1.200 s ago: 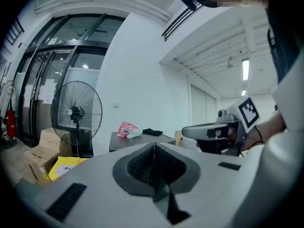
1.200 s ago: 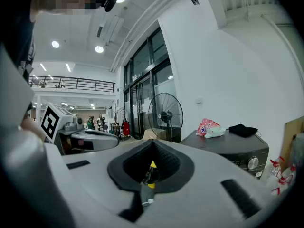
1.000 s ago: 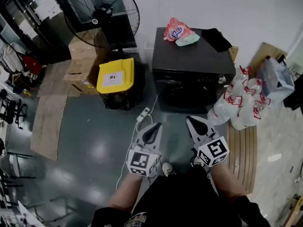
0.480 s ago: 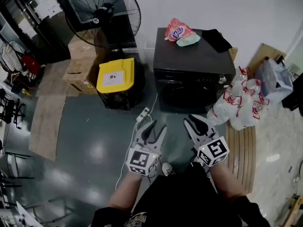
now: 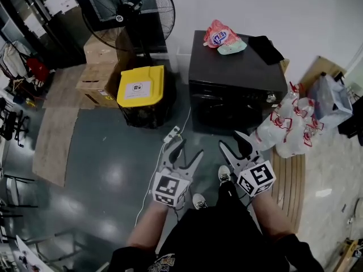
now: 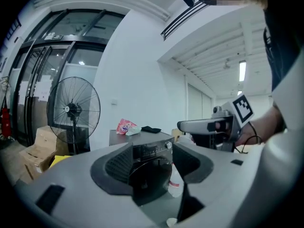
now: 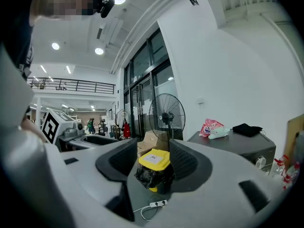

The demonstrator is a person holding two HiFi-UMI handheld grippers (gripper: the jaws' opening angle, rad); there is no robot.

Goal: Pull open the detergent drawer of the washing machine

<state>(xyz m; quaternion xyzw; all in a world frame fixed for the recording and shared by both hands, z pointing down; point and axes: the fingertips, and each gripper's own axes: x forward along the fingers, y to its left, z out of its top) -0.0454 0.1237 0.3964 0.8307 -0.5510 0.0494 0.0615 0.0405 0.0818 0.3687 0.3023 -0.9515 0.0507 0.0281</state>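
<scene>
Standing on the grey floor (image 5: 108, 152), a person holds a hand-held gripper in each hand, well short of the washing machine.

Far ahead and to the left of the left hand-held gripper (image 5: 189, 150) a black pedestal fan (image 5: 127, 7) stands, with cardboard boxes (image 5: 99, 67) beside it. A bin with a yellow lid (image 5: 142, 86) is nearer, ahead and left of that gripper. A white power strip (image 5: 172, 134) lies on the floor just beyond its tips.

The left hand-held gripper is released: its jaws have just been opening and stand wide apart with nothing between them. In its own view the distant machine shows through the gap.

The black washing machine (image 5: 235, 72) stands ahead of both grippers, apart from them. Its front panel (image 6: 147, 150) looks flush, and the detergent drawer is too small to pick out. A pink packet (image 5: 220, 37) and a black cloth (image 5: 265, 49) lie on its top.

The right hand-held gripper (image 5: 233, 142) is released too. Its jaws have also just been opening, and they are spread and empty. Its own view frames the far-off yellow bin.

Ahead and right of it lie packs of plastic bottles (image 5: 289, 123), near a wooden pallet (image 5: 290, 180).
</scene>
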